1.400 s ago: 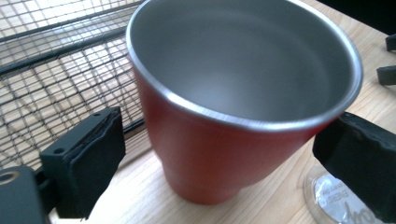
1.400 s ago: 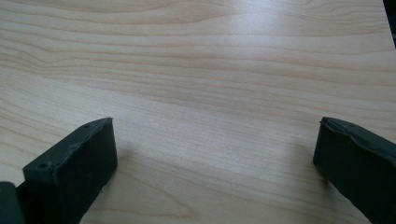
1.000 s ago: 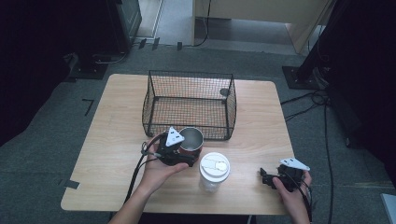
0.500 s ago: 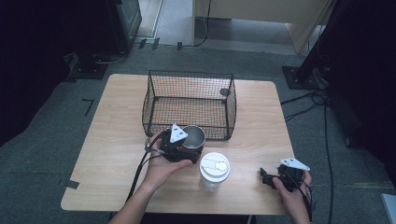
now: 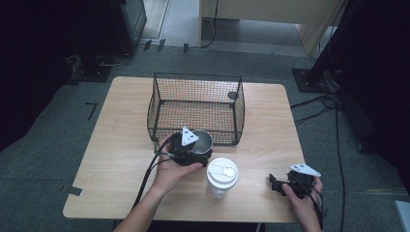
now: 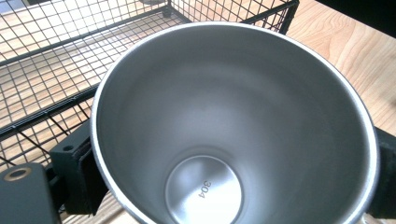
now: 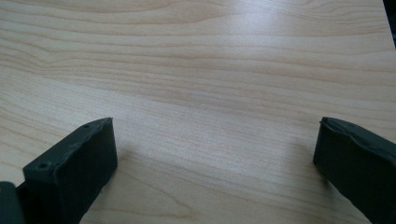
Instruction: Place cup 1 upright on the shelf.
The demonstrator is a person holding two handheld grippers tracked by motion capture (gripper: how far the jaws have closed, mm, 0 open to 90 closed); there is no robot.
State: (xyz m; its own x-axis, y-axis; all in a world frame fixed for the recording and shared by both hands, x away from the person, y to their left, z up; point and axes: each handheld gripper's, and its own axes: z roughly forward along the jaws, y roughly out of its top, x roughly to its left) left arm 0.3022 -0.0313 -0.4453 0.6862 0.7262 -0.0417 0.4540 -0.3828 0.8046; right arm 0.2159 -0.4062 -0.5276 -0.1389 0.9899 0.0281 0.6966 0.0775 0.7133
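Steel cup (image 5: 202, 141) was clamped between the left gripper (image 5: 189, 147) fingers, upright and empty, just outside the basket's (image 5: 196, 104) near wall, mid-table. Judged: grasp done; lift over the wall and release into the basket remained. Lidded cup (image 5: 222, 177) stood untouched toward the near edge. Right gripper (image 5: 285, 185) rested near the near right corner, fingers wide, empty.

The left claw (image 5: 200, 147) grips a steel cup (image 5: 202, 141), seemingly touching the wire basket (image 5: 196, 108); a lidded cup (image 5: 222, 176) stands near.
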